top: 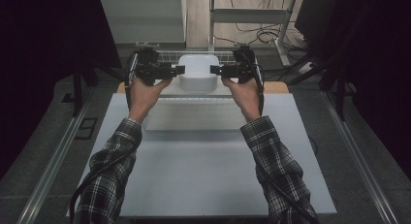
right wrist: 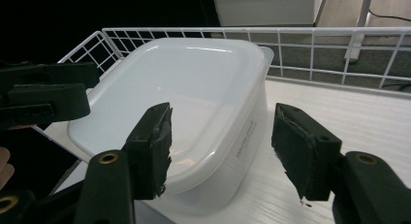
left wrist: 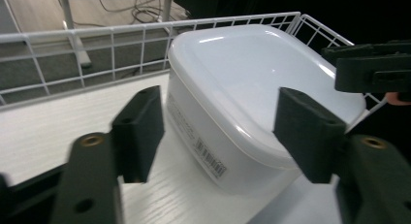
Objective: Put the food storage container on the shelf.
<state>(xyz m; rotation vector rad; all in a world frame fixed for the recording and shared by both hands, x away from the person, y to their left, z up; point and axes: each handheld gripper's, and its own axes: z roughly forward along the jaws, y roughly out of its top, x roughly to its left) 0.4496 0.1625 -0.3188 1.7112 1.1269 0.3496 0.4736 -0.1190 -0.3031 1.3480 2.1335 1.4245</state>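
Observation:
A white plastic container (top: 197, 71) with its lid on stands on a white shelf (top: 194, 89) at the far end of the table. A white wire rail (top: 167, 54) runs behind it. My left gripper (top: 177, 70) is open at the container's left side, jaws straddling its near edge (left wrist: 220, 122). My right gripper (top: 216, 70) is open at the container's right side, also straddling the edge (right wrist: 220, 136). The container (left wrist: 252, 83) has a barcode label on its wall. Across the container (right wrist: 194, 93), the left gripper (right wrist: 43, 98) faces the right one. I cannot tell whether any pad touches the container.
A pale flat panel (top: 194, 116) lies just in front of the shelf on the large white table top (top: 203, 166). Metal rails (top: 63, 146) flank the table. Cables (top: 261, 34) and a white frame (top: 252, 15) lie on the floor behind.

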